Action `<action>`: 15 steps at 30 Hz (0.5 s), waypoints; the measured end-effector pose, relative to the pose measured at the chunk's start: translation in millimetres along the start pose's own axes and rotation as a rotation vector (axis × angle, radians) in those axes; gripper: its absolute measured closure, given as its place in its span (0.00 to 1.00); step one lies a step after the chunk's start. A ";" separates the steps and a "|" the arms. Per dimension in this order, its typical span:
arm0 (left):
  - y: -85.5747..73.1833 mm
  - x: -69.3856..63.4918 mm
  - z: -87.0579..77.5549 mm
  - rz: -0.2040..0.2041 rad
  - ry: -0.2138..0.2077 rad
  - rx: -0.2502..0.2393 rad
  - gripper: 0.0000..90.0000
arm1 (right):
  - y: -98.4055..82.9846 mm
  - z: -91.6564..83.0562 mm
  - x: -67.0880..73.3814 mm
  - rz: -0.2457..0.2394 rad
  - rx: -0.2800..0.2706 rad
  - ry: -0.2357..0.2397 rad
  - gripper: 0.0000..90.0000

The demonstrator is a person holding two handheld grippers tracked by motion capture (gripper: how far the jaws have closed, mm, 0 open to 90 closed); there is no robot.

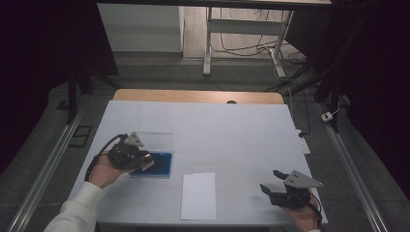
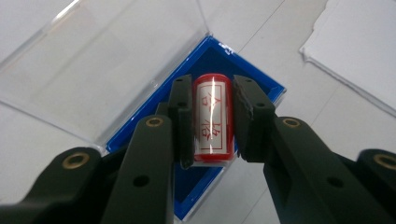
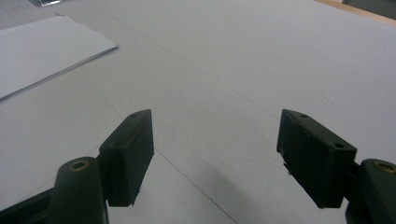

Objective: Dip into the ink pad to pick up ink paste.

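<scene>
High view: fixed above the person's side, looking forward and down over the whole worktop. Left gripper view: rides the left gripper, close over the blue pad. Right gripper view: low, skimming the bare worktop. All three share the paper, at frame edge in both gripper views.

Red stamp has a white label with two red Chinese characters, looks like 合格. No other readable text anywhere.

red stamp clamped above blue ink pad.
</scene>
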State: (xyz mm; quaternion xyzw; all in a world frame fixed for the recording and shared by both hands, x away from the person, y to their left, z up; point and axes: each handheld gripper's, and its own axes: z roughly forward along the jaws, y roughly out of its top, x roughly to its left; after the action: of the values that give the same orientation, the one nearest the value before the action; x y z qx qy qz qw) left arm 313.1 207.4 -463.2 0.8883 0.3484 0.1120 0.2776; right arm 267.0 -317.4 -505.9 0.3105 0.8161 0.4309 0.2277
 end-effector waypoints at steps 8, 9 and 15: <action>-0.3 3.4 8.2 -0.012 0.010 -0.001 0.79 | 0.0 0.9 0.1 -0.005 0.011 0.002 0.30; 0.5 3.9 8.9 -0.013 0.011 -0.007 0.79 | -0.1 1.2 0.2 -0.005 0.012 0.004 0.30; 5.2 3.5 16.6 -0.009 0.011 -0.011 0.79 | -0.4 1.4 0.0 -0.003 0.013 0.007 0.30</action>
State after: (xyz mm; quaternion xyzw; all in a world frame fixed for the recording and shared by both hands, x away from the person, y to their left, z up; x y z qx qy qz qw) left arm 325.0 199.8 -473.8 0.8846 0.3532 0.1175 0.2810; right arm 267.8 -316.8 -507.0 0.3093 0.8202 0.4262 0.2237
